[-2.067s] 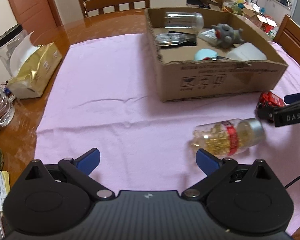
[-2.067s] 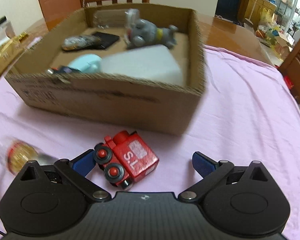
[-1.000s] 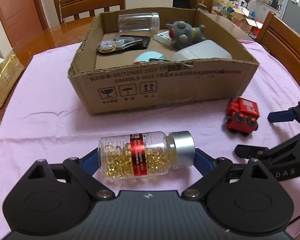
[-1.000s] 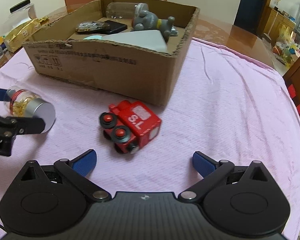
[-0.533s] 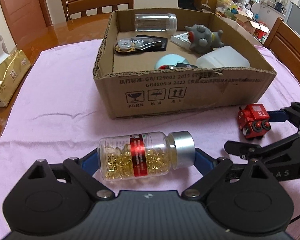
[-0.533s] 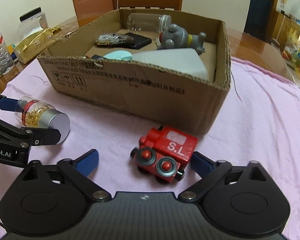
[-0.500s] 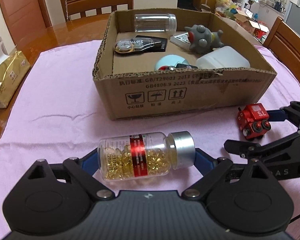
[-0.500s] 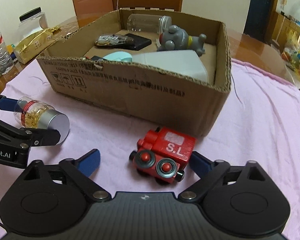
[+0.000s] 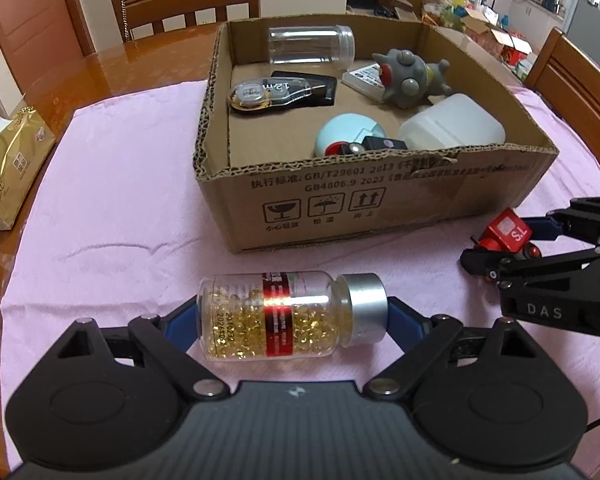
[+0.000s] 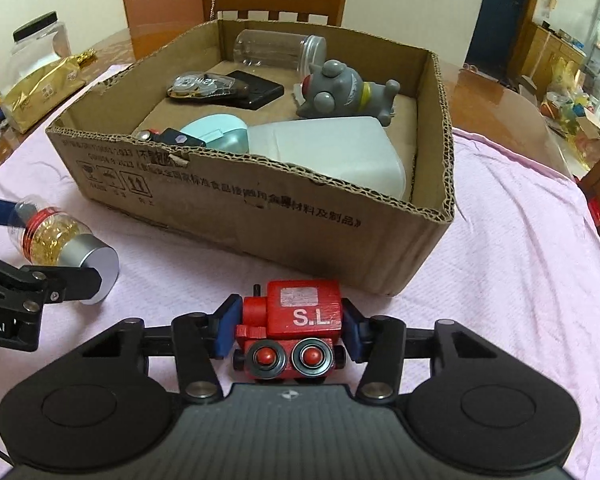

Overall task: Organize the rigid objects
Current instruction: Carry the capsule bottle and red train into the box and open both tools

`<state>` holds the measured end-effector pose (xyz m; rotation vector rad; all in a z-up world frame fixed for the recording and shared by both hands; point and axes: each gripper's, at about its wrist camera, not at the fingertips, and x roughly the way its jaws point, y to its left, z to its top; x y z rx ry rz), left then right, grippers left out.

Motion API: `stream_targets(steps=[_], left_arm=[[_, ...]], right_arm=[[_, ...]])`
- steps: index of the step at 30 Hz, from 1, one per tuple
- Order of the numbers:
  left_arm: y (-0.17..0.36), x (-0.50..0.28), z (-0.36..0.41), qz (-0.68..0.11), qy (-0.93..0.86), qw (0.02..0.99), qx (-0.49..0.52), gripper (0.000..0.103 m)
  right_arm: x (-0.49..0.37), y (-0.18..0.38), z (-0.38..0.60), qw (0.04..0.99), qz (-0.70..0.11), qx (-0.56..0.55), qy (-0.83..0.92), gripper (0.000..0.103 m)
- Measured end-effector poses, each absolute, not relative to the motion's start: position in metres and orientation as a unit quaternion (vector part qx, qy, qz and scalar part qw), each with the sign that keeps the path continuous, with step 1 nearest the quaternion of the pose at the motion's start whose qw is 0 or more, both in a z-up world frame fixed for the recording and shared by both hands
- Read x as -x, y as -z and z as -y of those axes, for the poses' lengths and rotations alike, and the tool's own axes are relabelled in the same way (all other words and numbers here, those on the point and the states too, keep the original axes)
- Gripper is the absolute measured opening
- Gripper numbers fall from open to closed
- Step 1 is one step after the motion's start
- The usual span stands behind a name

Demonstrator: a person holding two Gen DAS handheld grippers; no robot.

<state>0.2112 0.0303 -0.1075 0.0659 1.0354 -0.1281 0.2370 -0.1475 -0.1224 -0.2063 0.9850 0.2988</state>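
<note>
Capsule bottle [image 9: 290,314] clamped end-to-end in left gripper [image 9: 292,316], red toy train [image 10: 292,330] pinched sidewise in right gripper [image 10: 290,332], both seemingly lifted, destined for cardboard box [image 10: 260,200].

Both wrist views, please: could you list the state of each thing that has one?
Pill bottle: capped, on its side, clamped end to end.
Toy train: gripped by its sides.
Box: open-topped, holding items.
Clear jar: lidless, on its side.
Left hand-held gripper: shut.
Right hand-held gripper: shut.
</note>
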Motion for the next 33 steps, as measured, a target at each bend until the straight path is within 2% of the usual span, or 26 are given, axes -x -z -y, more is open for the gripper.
stream_targets(steps=[6,13,20,33], left_arm=[[0.095,-0.207,-0.032,-0.496,0.077,0.863,-0.049,0.092],[0.056,-0.203,-0.031,-0.484,0.111,0.864,-0.081,0.092],[0.014,-0.224,-0.025,-0.430,0.128,0.888,-0.096,0.092],[0.036,-0.281,-0.023,-0.387,0.077,0.917,-0.055,0.095]], right_arm=[[-0.234,0.117,0.150,0.858,-0.477,0.107,-0.159,0.056],[-0.221,0.084,0.157,0.843,-0.471,0.131,-0.223,0.056],[-0.220,0.040,0.161,0.845,-0.438,0.152,-0.268,0.056],[-0.257,0.012,0.152,0.869,-0.398,0.147,-0.253,0.056]])
